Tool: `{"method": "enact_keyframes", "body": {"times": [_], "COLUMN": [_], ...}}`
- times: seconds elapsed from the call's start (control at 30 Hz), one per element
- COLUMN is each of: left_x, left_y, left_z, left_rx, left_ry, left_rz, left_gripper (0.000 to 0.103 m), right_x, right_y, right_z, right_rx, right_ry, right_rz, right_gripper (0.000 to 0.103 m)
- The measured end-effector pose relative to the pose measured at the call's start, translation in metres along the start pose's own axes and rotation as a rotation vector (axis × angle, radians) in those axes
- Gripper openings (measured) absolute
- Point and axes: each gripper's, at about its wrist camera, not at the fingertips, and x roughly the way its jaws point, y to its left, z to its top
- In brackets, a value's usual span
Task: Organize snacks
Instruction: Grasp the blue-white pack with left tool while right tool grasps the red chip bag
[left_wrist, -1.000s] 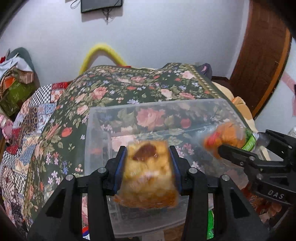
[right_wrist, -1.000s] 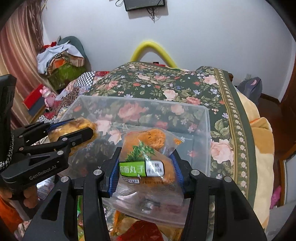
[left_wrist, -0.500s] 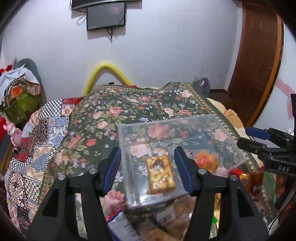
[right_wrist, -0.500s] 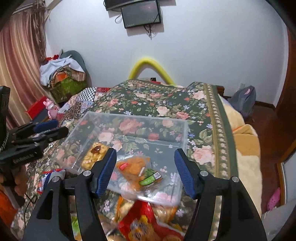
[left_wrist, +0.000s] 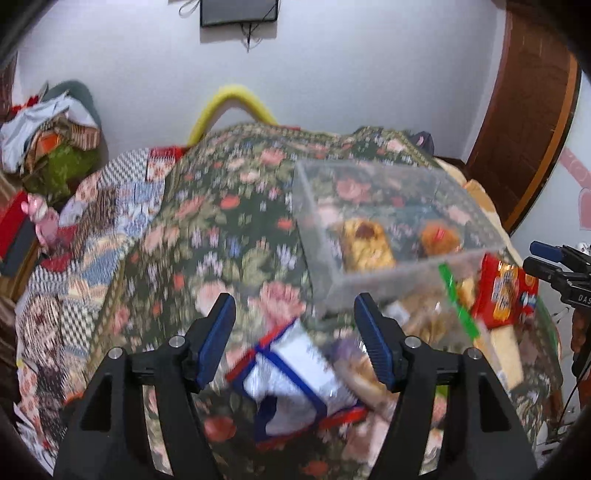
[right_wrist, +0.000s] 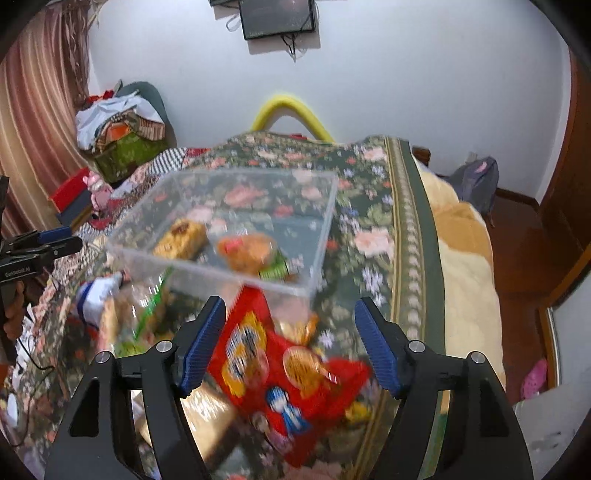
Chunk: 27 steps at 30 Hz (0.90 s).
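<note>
Floral dark-green fabric covered the bed (left_wrist: 229, 236), the largest thing in both wrist views, and everything for the task lay on it. A clear plastic bin (right_wrist: 321, 236) sat on the spread and held two wrapped snacks side by side: a yellow pastry bar (right_wrist: 181, 240) and an orange bun pack (right_wrist: 251, 253). The loose snacks lay heaped on the bed just in front of the bin.

The right gripper (right_wrist: 290, 343) hung over a red biscuit bag (right_wrist: 280, 373), its fingers spread wide and gripping nothing. The left gripper (left_wrist: 295, 338) was likewise wide open and empty above a white packet with blue and red edging (left_wrist: 295, 373).

To do this pick well, each gripper should probably drop squarely so the fingers straddle the middle of its packet, close on the body and not on a loose crinkled corner, then lift clear of the bin wall before letting go inside.

Both views were smeared by motion, so no label could be read. The lower ends of the white packet and the red bag were hidden behind the gripper frames, and the snacks beneath a clear bag with a green strip (left_wrist: 458, 306) could not be made out.
</note>
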Motion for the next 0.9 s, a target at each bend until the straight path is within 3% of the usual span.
{"method": "enact_keyframes", "body": {"times": [0.17, 0.33, 0.63, 0.9], "left_x": [0.020, 0.037, 0.037, 0.044], "left_y": [0.005, 0.003, -0.007, -0.010], "left_z": [-0.029, -0.048, -0.066, -0.071], "left_rx": [-0.035, -0.030, 0.042, 0.057], "left_ry": [0.070, 0.116, 0.092, 0.055], "left_rz": [-0.032, -0.001, 0.031, 0.084], "left_gripper": [0.068, 0.068, 0.076, 0.076], "right_x": [0.004, 0.005, 0.009, 0.017], "right_y": [0.000, 0.004, 0.011, 0.001], "right_z": [-0.020, -0.038, -0.062, -0.060], "right_rx": [0.005, 0.004, -0.010, 0.089], "right_ry": [0.039, 0.072, 0.122, 0.112], "right_rz": [0.008, 0.020, 0.012, 0.055], "right_gripper": [0.070, 0.070, 0.072, 0.070]}}
